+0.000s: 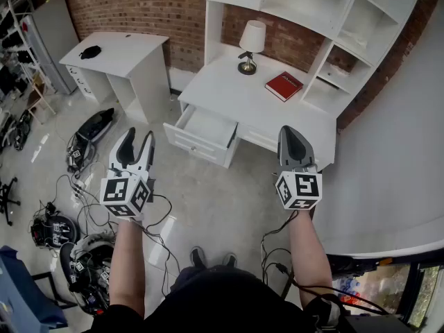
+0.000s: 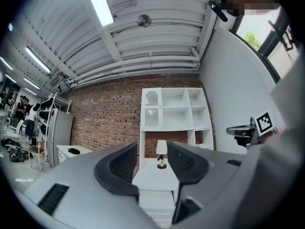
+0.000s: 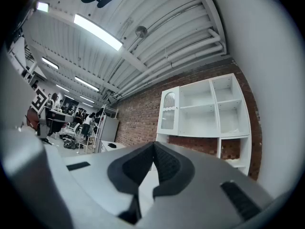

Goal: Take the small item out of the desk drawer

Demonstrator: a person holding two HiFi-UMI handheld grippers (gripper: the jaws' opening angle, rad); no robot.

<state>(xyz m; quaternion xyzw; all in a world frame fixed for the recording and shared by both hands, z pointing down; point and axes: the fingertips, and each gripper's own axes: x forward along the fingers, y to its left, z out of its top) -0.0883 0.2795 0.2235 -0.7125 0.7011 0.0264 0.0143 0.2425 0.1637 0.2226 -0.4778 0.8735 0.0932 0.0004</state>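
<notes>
Now, left gripper spread apart and empty, right gripper pinched tight on nothing, both well back from desk, drawer pulled out, small item too tiny to spot.

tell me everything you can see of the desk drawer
The drawer is white like the desk and looks like painted wood. It stands pulled well out from under the left end of the desktop, below the lamp. It is a shallow open box with a panelled front. From the head view its inside looks pale and bare, and no small item can be made out. Only the desk touches it.
</notes>
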